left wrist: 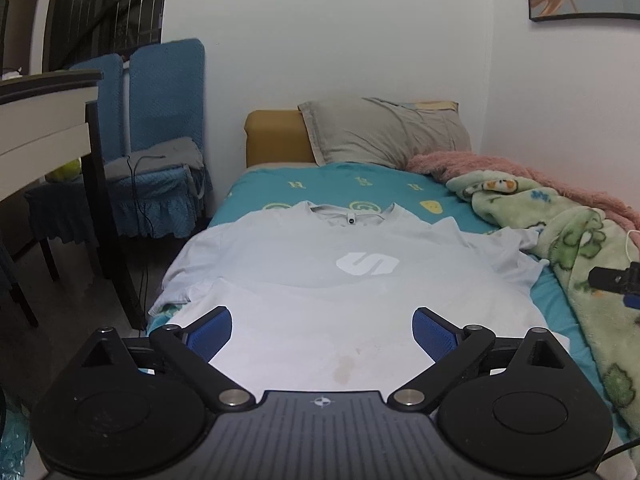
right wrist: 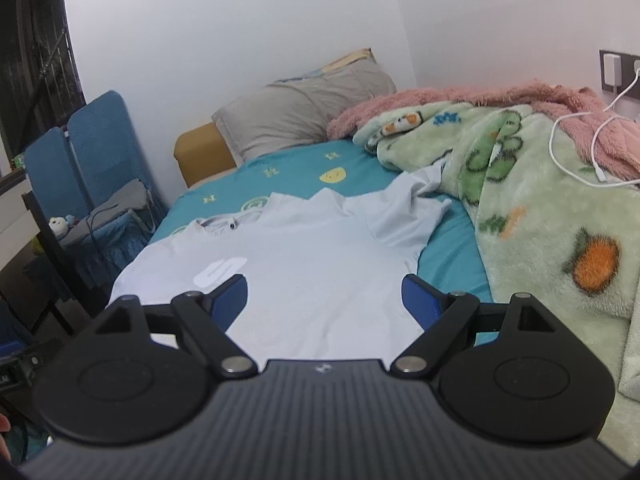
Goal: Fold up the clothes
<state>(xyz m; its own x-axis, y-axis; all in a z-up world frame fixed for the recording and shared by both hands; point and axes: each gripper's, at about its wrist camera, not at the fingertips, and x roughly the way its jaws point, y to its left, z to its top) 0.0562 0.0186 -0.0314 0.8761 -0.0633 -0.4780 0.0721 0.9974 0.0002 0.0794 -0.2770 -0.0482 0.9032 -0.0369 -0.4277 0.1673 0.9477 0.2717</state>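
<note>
Both tongs (left wrist: pixel 322 330) (right wrist: pixel 325 298) spread, empty; white T-shirt (left wrist: pixel 360 300) hem hidden beneath them.

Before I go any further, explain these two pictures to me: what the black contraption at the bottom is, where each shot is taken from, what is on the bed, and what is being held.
There is no robot here. A person holds a hand tool in each hand, each ending in a two-finger claw with blue pads, and a camera on each tool looks forward along the fingers.

One picture looks over the left claw, the other over the right claw. The wide lens bends the walls.

On the teal bed sheet lies a pale T-shirt, spread flat with its logo up. The sleeve on the blanket side is rumpled. Beyond it are a grey pillow and a green patterned blanket over a pink one, with a white charging cable on top.

Both claws stand wide open over the shirt's near end. Nothing is held.
</note>
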